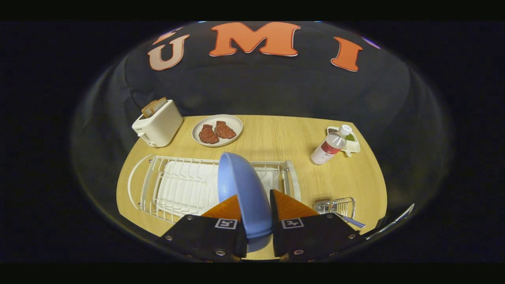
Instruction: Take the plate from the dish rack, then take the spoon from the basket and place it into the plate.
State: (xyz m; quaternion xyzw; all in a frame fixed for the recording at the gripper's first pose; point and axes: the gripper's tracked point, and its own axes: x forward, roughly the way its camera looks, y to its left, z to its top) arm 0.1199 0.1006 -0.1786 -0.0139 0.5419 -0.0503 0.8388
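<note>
The blue plate [244, 193] stands on edge between the two fingers of the gripper [255, 209], its lower rim sunk down between them and its upper rim rising ahead of them, tilted a little to the left. Both fingers press against it, one on each face, so the tongs are clamped on the plate. The plate sits above the right part of the white wire dish rack [177, 185]; whether its lower edge touches the rack's wires cannot be told, since the fingers hide that part.

The dish rack lies just ahead of the fingers and to their left, on a white drip tray, and its slots stand bare apart from the plate over them. To the right of the fingers, close by, is a small wire basket [335, 206], with the striped handle of the spoon [352, 221] sticking out of it toward the near edge of the wooden table [284, 138]. A shiny metal strip lies further right at the table's near corner; what it is cannot be told.

Beyond the rack, a pale round dish [217, 130] holds two reddish-brown pieces of food. To its left stands a white toaster [158, 124] with bread slices in its slots. Well apart on the far right, a plastic bottle [330, 145] with a white cap leans beside a small white tray [351, 144].
</note>
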